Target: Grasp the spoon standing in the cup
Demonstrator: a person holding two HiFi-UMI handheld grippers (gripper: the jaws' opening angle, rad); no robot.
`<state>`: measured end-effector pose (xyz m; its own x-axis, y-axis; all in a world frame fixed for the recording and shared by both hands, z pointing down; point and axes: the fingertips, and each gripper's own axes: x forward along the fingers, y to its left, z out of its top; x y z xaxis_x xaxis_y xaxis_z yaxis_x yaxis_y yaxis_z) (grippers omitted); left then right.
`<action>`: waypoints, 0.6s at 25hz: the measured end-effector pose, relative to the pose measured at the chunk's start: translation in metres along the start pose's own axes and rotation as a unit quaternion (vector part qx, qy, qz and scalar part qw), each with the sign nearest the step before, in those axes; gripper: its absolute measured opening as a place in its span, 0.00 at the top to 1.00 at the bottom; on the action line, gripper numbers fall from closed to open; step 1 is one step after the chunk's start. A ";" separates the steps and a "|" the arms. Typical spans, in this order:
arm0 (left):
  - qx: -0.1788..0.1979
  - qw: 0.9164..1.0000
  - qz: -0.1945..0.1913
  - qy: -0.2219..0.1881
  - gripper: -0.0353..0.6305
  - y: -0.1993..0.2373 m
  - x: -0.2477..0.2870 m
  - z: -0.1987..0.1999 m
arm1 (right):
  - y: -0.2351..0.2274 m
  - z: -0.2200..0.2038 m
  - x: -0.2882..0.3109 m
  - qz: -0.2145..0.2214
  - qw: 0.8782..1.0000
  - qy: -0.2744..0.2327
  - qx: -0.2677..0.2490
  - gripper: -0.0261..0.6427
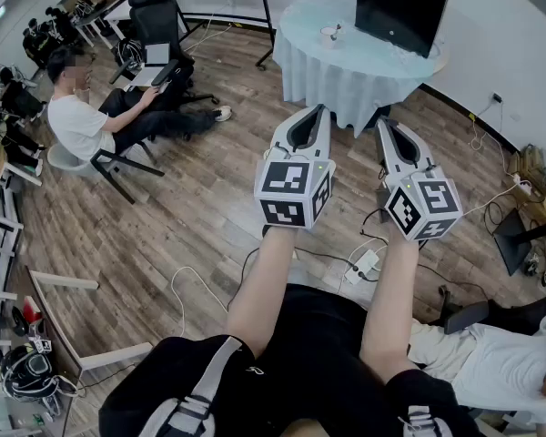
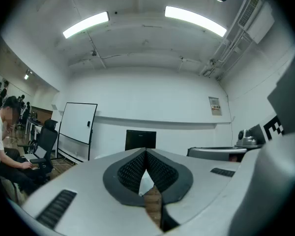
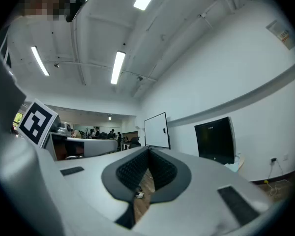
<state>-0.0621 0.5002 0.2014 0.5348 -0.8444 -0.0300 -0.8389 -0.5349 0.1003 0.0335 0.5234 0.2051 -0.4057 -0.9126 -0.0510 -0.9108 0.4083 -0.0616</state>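
Starting far left: spotting a seated person (image 1: 82, 116) on a chair (image 1: 118, 167), well apart from the action and no part of the job.

Moving in to the left claw (image 1: 320, 109): carries it level at arm's length, aimed across the wooden floor (image 1: 191, 208) toward the round tabletop (image 1: 346, 80). Shows its jaws pressed together at the tips, gripping nothing, with only floor visible through the gap behind them. Looks like a carrying pose, given a target well out of reach.

Just beside it, the right claw (image 1: 382, 124): same story, level, jaws together, empty, aimed at that same tabletop. Reads as an approach hardly begun, so no reason yet to spread either pair of jaws.

Up on the tabletop now: finding the cup (image 1: 330, 36) on the pale cloth (image 1: 309, 62), left of the dark monitor (image 1: 402, 7), well apart from both claws. Standing in it, the spoon (image 1: 338, 28), handle up, long axis close to upright with what looks like a slight lean to the right. Too small to say more. Pokes above the rim, so probably calls for a level claw from the side, jaws opened first.
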 end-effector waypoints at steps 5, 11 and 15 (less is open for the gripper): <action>-0.002 1.000 0.001 0.004 0.94 0.014 0.014 -0.005 | -0.007 -0.007 0.020 -0.006 1.000 0.007 -0.005 0.96; -0.009 1.000 0.008 0.015 0.94 0.045 0.033 -0.014 | -0.016 -0.011 0.051 -0.037 0.999 0.001 -0.030 0.96; -0.015 0.999 0.014 0.030 0.94 0.075 0.048 -0.024 | -0.020 -0.024 0.080 -0.040 0.999 0.005 -0.013 0.96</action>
<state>-0.0971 0.4204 0.2310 0.5174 -0.8551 0.0327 -0.8506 -0.5097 0.1296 0.0171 0.4422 0.2265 -0.3322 -0.9425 -0.0361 -0.9420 0.3335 -0.0385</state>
